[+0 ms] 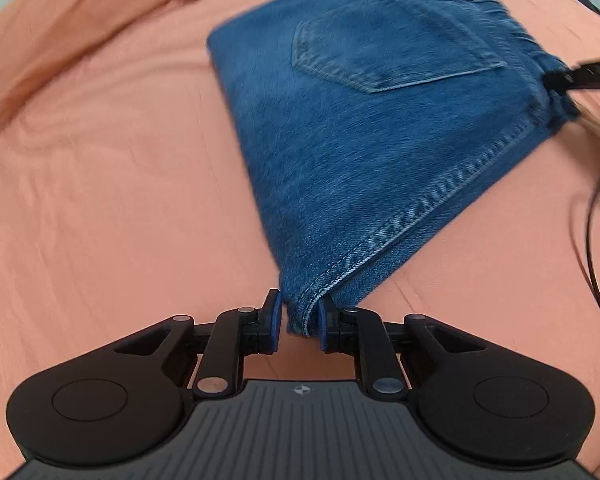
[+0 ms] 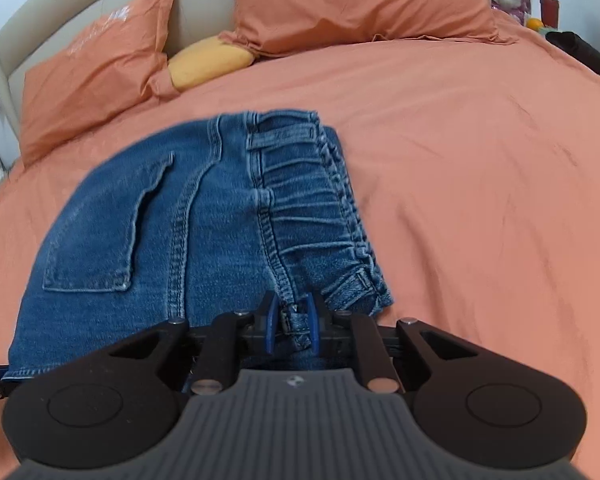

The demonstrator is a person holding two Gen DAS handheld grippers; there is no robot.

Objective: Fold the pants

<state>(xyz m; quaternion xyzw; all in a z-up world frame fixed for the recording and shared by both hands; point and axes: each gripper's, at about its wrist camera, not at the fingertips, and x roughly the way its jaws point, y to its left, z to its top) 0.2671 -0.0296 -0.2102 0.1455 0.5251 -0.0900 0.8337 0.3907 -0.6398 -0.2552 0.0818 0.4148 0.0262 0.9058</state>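
Folded blue denim pants (image 1: 360,128) lie on an orange bedsheet (image 1: 100,200), back pocket facing up. My left gripper (image 1: 299,322) holds a stitched corner of the denim between its blue pads; a small gap shows beside the left pad. In the right wrist view the pants (image 2: 188,232) show the pocket, centre seam and gathered waistband. My right gripper (image 2: 291,322) is shut on the waistband edge near a belt loop. The right gripper's tip also shows at the far right of the left wrist view (image 1: 580,76), at the frayed edge.
Two orange pillows (image 2: 360,4) and a yellow cushion (image 2: 208,64) lie at the bed's head against a beige headboard (image 2: 4,52). A dark item (image 2: 588,48) sits at the bed's far right edge. A black cable (image 1: 592,232) hangs at the right.
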